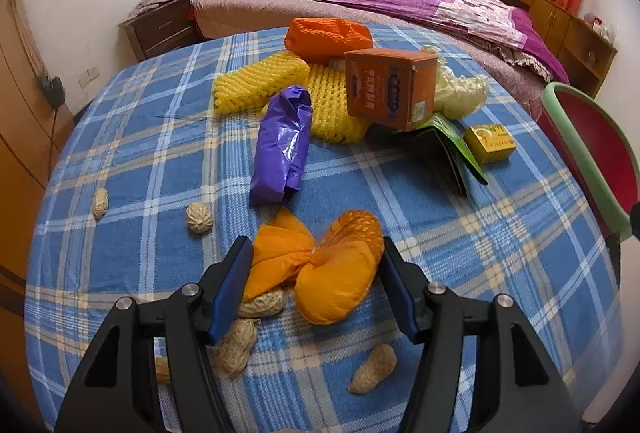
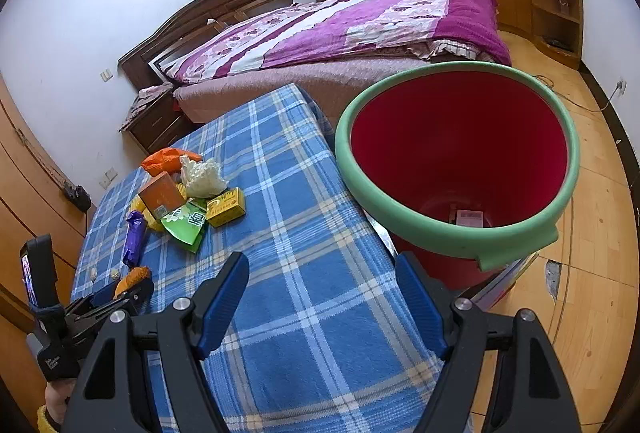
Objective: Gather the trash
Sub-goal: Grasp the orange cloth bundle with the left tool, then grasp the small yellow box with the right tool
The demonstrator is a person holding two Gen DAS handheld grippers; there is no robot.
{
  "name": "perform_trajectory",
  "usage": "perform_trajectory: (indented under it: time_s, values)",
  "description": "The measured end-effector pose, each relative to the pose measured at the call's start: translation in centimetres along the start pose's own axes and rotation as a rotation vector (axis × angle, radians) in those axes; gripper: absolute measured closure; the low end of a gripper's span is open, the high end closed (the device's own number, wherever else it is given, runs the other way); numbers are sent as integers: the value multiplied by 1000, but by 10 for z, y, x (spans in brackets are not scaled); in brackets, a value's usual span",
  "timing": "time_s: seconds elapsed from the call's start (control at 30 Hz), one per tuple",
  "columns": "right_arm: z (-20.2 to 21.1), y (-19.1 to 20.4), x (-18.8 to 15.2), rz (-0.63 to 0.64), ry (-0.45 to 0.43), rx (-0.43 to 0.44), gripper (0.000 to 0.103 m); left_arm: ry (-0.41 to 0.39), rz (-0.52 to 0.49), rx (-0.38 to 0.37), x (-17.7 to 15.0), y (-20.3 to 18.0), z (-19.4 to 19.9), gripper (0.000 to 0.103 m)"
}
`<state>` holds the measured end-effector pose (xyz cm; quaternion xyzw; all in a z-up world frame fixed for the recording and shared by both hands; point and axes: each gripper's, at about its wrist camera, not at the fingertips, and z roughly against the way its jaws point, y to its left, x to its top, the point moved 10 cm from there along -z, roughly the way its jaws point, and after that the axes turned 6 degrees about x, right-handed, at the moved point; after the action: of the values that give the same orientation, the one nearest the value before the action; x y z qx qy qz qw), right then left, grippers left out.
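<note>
An orange plastic bag, knotted in the middle, lies on the blue plaid tablecloth between the blue pads of my left gripper. The jaws flank it closely without squeezing it, so the gripper is open. Peanut shells lie scattered around it. Behind are a purple wrapper, yellow foam nets, an orange box and a small yellow box. My right gripper hangs open and empty over the cloth, beside the red bin with a green rim.
The bin stands off the table's right edge on the wooden floor, with a small packet at its bottom. A green packet and white crumpled plastic sit in the pile. A bed stands beyond the table.
</note>
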<state>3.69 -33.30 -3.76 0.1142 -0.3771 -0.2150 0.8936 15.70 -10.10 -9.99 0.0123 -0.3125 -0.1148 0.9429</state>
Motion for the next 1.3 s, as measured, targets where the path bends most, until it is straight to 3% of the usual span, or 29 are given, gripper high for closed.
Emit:
perform_trajectory:
  time_s: [0.33,0.37,0.57,0.97,1.1,1.3]
  values:
    - [-19,18,4,58,32,16,25,-33,87,-81,10,11,9,54]
    - [-23,22,5,68,38,18,25,-36,98,-89,12,12,10,61]
    - [-49,43,12,120,72,36,25,-51,132,-125,23,14,14,76]
    - [-106,75,17,187,146,75,25,-11,110,-132,17,10,7,75]
    - [-116,79,20,204,144,67,35,-30,109,-137,20,9,9,83]
    - [-127,86,19,213,161,93,36,-50,155,-160,31,12,14,84]
